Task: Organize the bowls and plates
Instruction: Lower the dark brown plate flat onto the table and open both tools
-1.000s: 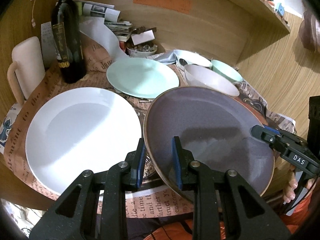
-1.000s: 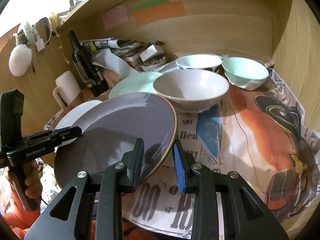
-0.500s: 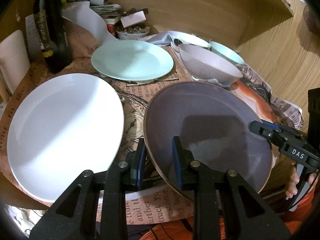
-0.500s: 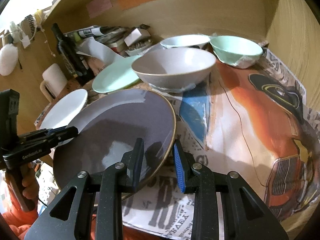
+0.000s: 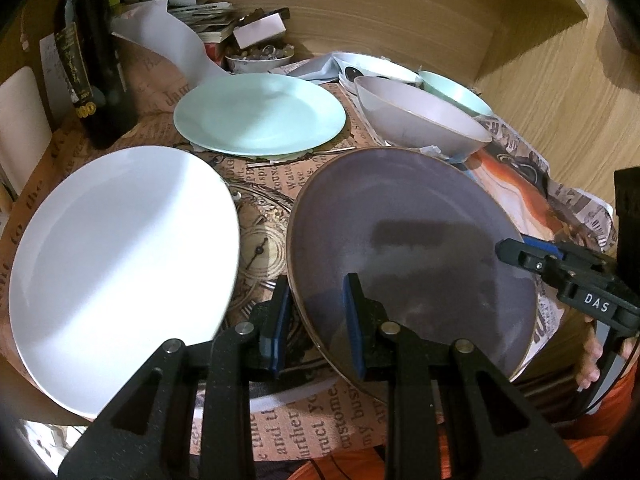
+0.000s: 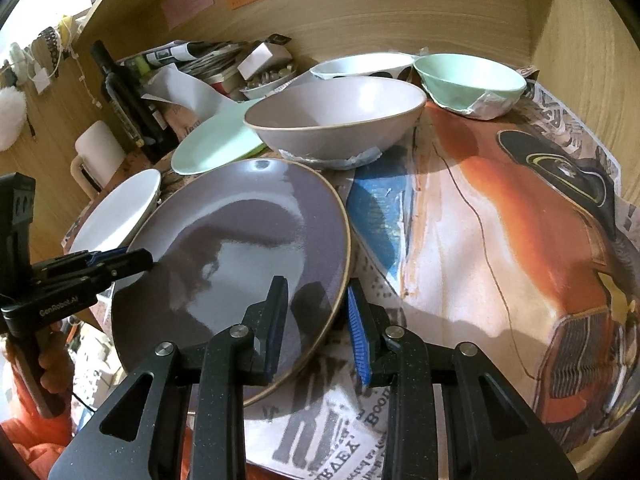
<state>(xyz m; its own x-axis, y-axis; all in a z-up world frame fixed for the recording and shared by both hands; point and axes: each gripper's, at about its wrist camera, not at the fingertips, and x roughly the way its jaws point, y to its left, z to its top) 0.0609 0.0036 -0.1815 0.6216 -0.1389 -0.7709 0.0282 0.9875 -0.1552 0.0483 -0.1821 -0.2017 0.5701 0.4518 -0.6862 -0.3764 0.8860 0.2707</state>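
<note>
The purple plate (image 5: 412,248) sits low at the near edge of the table, between the white plate (image 5: 120,272) on its left and the printed newspaper (image 6: 500,240) on its right, with the beige bowl (image 6: 336,120) just behind it. Against the pictures from a second ago it has come down: then it was carried higher and tilted over the paper, now it lies close to the surface, though I cannot tell whether its underside is fully resting.

The left gripper (image 5: 316,320) straddles the plate's near-left rim, one blue pad outside and one on the inner face, narrow and apparently pinching it. The right gripper (image 6: 318,328) straddles the near-right rim the same way, but its jaws have just been opening a little; the rim is between them, and a sliver of gap shows beside the right pad, so its hold looks to be loosening rather than firm.

My reading is that the plate is being set down here and the release has begun on the right side. For the task, that would put one plate in place, leaving the mint plate (image 5: 260,116) farther back and the white plate unstacked, and the mint bowl (image 6: 468,76) and white bowl (image 6: 360,65) apart behind the beige one. A dark bottle (image 5: 92,72) stands at the back left, clear of the plates.
</note>
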